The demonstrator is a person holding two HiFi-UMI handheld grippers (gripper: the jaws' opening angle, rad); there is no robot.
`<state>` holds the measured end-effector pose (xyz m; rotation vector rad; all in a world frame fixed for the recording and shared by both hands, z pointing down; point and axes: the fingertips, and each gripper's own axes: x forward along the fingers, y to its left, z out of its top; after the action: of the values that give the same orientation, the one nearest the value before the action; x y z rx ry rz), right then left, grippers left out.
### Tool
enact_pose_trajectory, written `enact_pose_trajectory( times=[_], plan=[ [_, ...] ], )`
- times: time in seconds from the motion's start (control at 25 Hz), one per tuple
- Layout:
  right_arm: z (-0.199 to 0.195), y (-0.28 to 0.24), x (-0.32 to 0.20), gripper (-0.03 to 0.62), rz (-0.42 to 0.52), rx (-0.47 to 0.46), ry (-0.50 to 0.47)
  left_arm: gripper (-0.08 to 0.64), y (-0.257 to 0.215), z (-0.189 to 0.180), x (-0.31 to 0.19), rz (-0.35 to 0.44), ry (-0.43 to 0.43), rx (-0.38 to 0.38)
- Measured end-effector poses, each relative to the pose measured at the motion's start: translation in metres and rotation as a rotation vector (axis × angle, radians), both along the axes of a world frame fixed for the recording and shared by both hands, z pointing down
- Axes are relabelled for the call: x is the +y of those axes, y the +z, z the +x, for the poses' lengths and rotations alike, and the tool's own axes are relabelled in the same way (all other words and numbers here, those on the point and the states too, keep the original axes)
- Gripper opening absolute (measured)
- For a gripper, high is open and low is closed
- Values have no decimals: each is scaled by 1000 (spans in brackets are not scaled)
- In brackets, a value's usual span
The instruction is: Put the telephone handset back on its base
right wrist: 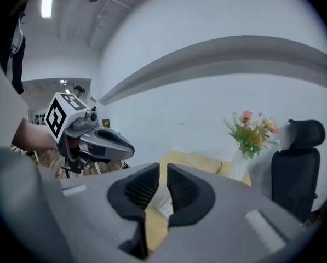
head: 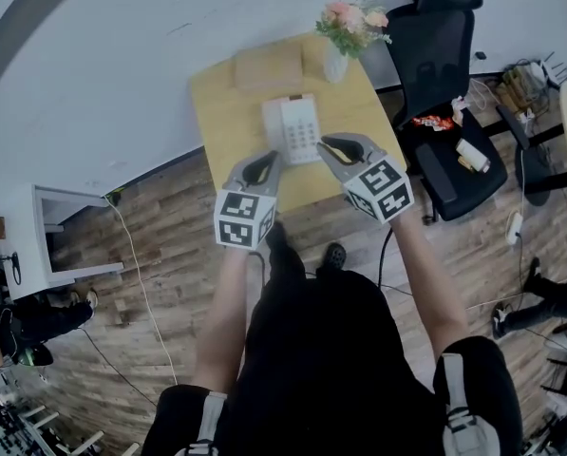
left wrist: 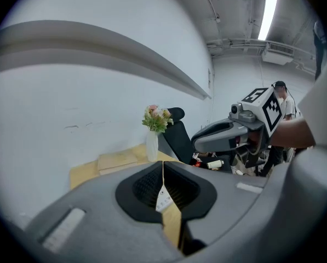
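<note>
The white telephone lies in the middle of the small wooden table; its handset seems to rest along the left side of the base. Both grippers hover over the table's near edge, short of the phone. My left gripper is shut, its pads pressed together with nothing held. My right gripper has its jaws a narrow gap apart and empty. A sliver of the phone shows through each jaw gap. Each gripper sees the other beside it: the right gripper and the left gripper.
A vase of flowers stands at the table's far right corner, next to a flat tan box. A black office chair is right of the table, with clutter behind it. A white wall runs behind the table.
</note>
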<state>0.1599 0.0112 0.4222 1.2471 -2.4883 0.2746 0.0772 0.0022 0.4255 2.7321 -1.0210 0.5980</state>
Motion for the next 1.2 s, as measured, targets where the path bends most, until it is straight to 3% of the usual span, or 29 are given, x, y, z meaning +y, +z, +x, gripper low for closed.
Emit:
enact_pose_trajectory(
  times=[0.72, 1.2],
  plan=[
    [2, -7, 30, 6, 5, -106, 45, 14, -2, 23, 26, -11, 14, 45],
    [7, -1, 31, 5, -13, -116, 56, 14, -1, 31, 26, -15, 26, 49]
  ],
)
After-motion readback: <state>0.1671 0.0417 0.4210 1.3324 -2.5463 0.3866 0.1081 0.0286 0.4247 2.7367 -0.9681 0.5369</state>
